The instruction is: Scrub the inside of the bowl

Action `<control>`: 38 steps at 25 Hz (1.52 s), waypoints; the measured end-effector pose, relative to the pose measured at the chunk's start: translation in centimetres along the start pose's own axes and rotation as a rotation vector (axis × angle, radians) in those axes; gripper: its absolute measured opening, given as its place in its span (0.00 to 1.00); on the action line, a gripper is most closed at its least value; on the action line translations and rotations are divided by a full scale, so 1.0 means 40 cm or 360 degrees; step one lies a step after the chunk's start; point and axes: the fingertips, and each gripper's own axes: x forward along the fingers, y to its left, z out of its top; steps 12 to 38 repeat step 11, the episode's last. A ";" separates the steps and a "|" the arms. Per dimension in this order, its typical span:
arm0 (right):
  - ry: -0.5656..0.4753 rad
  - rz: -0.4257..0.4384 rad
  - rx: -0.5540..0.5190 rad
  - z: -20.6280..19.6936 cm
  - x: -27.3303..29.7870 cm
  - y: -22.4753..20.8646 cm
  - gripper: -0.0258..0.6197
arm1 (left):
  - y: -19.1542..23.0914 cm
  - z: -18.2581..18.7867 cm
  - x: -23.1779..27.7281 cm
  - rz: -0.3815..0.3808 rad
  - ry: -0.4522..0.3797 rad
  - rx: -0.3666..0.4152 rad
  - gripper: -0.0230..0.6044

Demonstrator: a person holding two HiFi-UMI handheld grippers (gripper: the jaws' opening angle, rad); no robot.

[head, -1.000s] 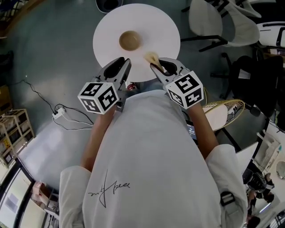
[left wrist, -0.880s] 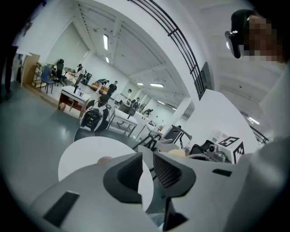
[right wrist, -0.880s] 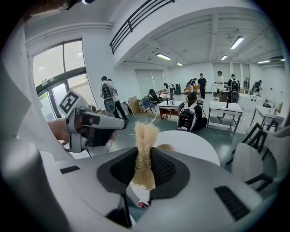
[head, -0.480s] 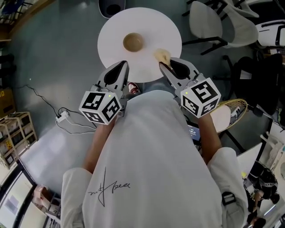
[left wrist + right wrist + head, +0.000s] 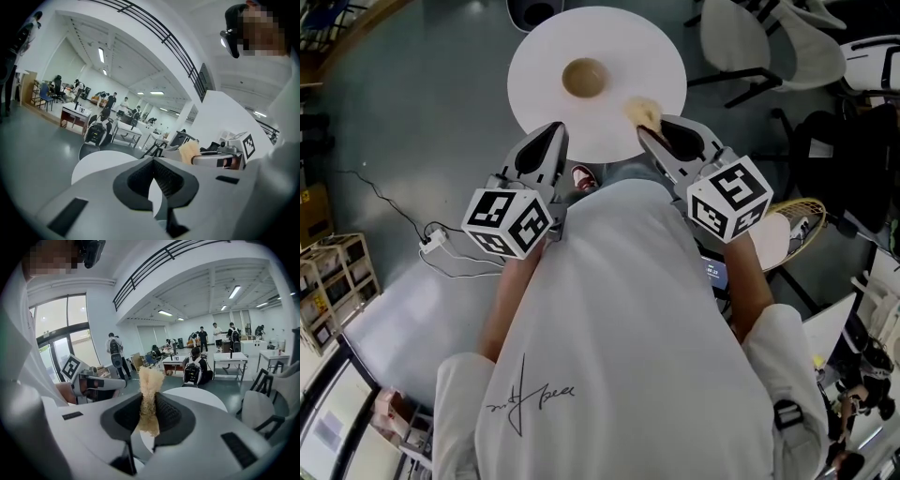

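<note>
A small tan bowl [image 5: 584,77] stands upright near the middle of the round white table [image 5: 544,56]. My right gripper [image 5: 644,129] is shut on a tan fibrous scrubber [image 5: 643,113], held over the table's near right edge, apart from the bowl. In the right gripper view the scrubber [image 5: 150,397] sticks up between the pads. My left gripper [image 5: 559,133] hangs at the table's near left edge, below the bowl in the picture. Its jaws [image 5: 153,161] are shut with nothing between them. Neither gripper view shows the bowl.
White chairs [image 5: 741,37] stand right of the table. A cable and power strip [image 5: 431,242] lie on the grey floor to the left. A woven stool [image 5: 787,230] sits at the right. In the gripper views, desks and people [image 5: 204,341] fill the far hall.
The left gripper's jaws have come together empty. Both grippers have lifted a little, the right still holding the scrubber. The bowl has not moved on the table.
</note>
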 end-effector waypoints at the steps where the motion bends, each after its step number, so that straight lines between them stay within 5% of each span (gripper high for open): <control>1: 0.0003 0.0004 -0.0001 -0.001 0.000 0.002 0.18 | 0.001 -0.002 -0.001 0.0000 0.0002 -0.0003 0.04; 38: 0.0001 0.0011 0.0005 0.013 0.017 0.001 0.18 | 0.013 -0.005 0.004 -0.0013 0.0028 -0.0004 0.04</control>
